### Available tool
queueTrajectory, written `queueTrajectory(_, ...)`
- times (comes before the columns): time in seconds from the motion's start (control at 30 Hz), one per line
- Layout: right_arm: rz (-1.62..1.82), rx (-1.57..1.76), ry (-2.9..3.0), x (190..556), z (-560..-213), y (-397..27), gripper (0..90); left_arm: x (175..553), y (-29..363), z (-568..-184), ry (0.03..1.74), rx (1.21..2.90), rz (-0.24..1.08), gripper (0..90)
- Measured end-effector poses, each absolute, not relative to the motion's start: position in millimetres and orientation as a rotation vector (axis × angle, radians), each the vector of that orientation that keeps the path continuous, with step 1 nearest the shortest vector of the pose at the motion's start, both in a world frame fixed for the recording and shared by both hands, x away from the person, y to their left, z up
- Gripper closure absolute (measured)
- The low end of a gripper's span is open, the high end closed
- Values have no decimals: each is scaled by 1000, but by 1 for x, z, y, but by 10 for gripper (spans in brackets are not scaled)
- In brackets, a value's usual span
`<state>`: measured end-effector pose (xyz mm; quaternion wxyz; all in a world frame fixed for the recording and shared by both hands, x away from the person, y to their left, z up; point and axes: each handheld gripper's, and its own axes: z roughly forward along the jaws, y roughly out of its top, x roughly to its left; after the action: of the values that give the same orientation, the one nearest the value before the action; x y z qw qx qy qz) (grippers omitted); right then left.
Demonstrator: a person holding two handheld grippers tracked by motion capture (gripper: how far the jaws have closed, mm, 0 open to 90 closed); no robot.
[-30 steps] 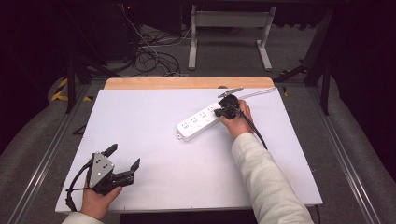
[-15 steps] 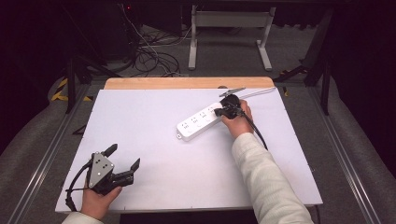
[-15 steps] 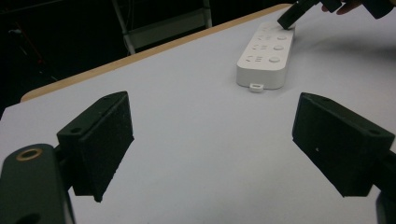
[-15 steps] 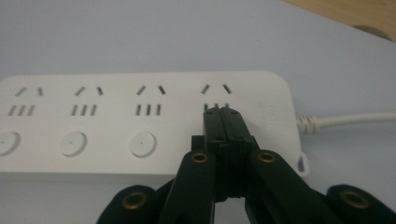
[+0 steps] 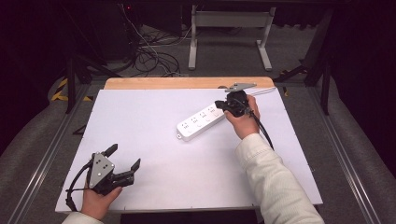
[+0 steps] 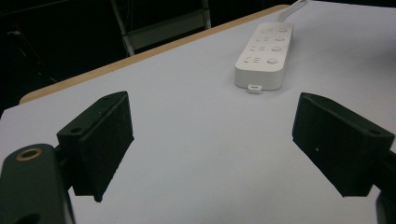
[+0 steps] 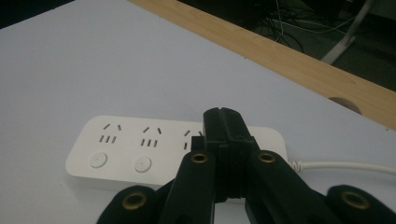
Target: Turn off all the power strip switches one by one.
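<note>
The white power strip (image 5: 201, 122) lies flat and at a slant near the far right part of the table (image 5: 154, 182), its cord (image 7: 345, 166) running off toward the far right corner. The right tool (image 5: 232, 105) hovers over the strip's cord end with its jaws pressed together on nothing, apparently poised by a switch or socket there. If it comes down off-centre, the light strip could skid or pivot on the smooth white sheet, or the cord could snag. The left tool (image 5: 122, 163), jaws wide apart, rests near the near left corner, too far off to steady the strip.
</note>
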<state>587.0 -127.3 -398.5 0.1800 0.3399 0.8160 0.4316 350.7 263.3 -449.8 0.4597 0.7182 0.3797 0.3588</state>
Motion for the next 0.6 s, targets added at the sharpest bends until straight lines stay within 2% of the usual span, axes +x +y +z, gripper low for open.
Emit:
queueTrajectory(0.27, 1238, 934, 2326, 582, -394, -129, 900, 351, 264, -451, 943, 1769, 878, 133)
queueTrajectory(0.33, 1241, 930, 2326, 580, -393, -130, 801, 351, 265, -450, 944, 1763, 876, 132)
queueTrajectory(0.43, 1254, 928, 2327, 576, -390, -133, 771, 352, 264, -450, 946, 1759, 876, 132)
queueTrajectory(0.6, 1285, 912, 2312, 567, -383, -139, 664, 354, 264, -451, 943, 1770, 876, 132)
